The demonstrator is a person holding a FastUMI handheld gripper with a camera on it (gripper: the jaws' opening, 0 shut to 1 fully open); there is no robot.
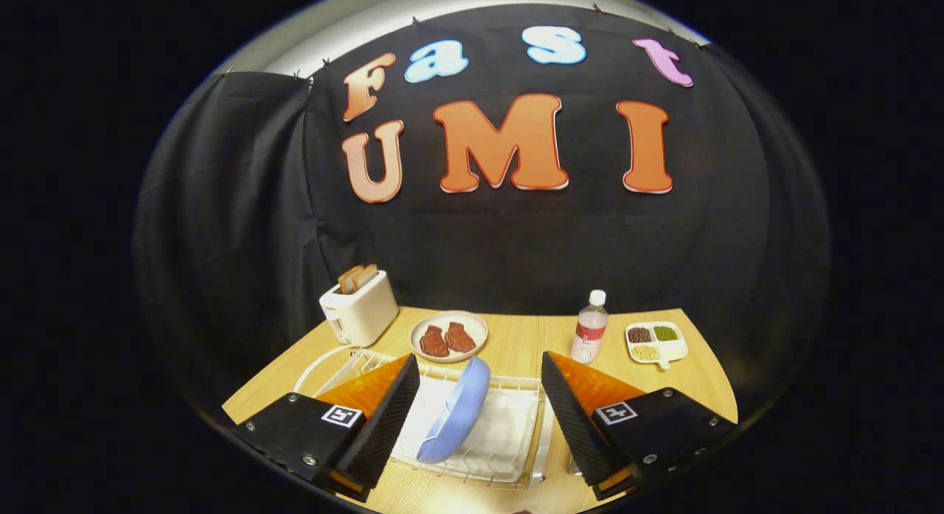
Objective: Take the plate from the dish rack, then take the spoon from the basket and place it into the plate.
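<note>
A light blue plate [457,412] stands on edge, leaning, in a white wire dish rack [509,444] on the wooden table. My gripper [479,381] hovers above the rack, open wide, and its two black fingers [383,422] flank the plate without touching it. The plate sits in the gap between them, closer to the left finger. Nothing is held.
Beyond the rack lies a beige plate [472,323] with two brown meat pieces. A white toaster [360,306] with bread stands at the back left. A clear bottle [590,327] and a white divided dish [656,343] of beans stand at the back right.
</note>
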